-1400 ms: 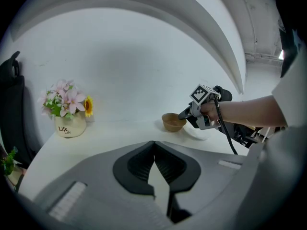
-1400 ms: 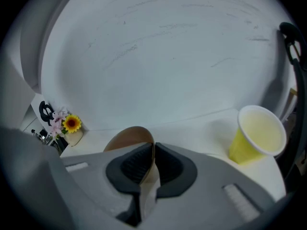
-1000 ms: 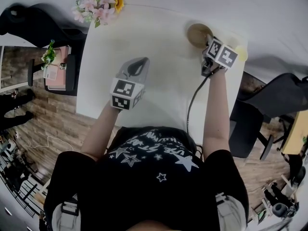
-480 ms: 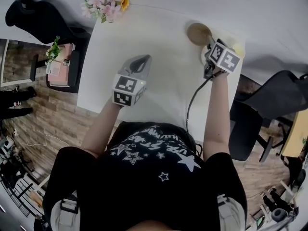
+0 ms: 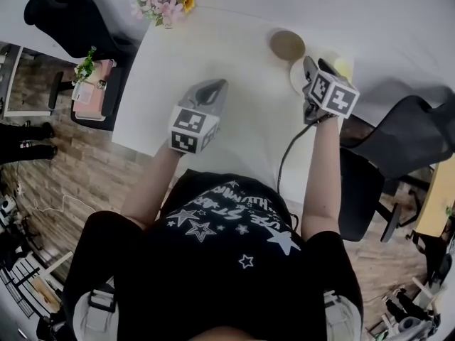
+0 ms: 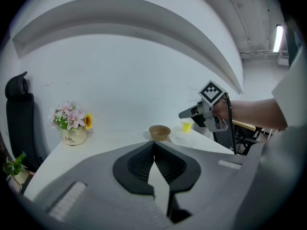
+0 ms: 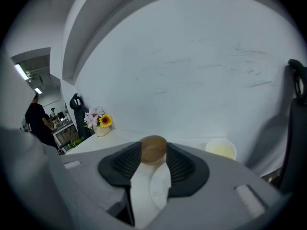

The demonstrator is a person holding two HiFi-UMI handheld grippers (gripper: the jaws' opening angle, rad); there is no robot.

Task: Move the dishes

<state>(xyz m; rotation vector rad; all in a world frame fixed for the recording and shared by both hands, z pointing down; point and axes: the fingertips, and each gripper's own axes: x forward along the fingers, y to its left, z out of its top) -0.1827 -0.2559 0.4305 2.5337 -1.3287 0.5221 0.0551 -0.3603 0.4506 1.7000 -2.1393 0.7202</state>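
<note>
A brown bowl stands near the table's far right edge, with a white plate and a pale yellow cup just beside it. My right gripper hovers over the white plate, jaws open and empty. In the right gripper view the bowl shows beyond the gap between the jaws, the plate lies below them, and the cup stands to the right. My left gripper hangs over the middle of the table, shut on nothing. From the left gripper view the bowl is far ahead.
A vase of pink flowers with a sunflower sits at the table's far left corner. The white table stands against a white wall. Black chairs stand at the left and right. A black cable trails from the right gripper.
The right gripper has drawn back from the brown bowl toward me and now sits over the white plate. The left gripper has stayed about where it was. My head view has shifted slightly.
</note>
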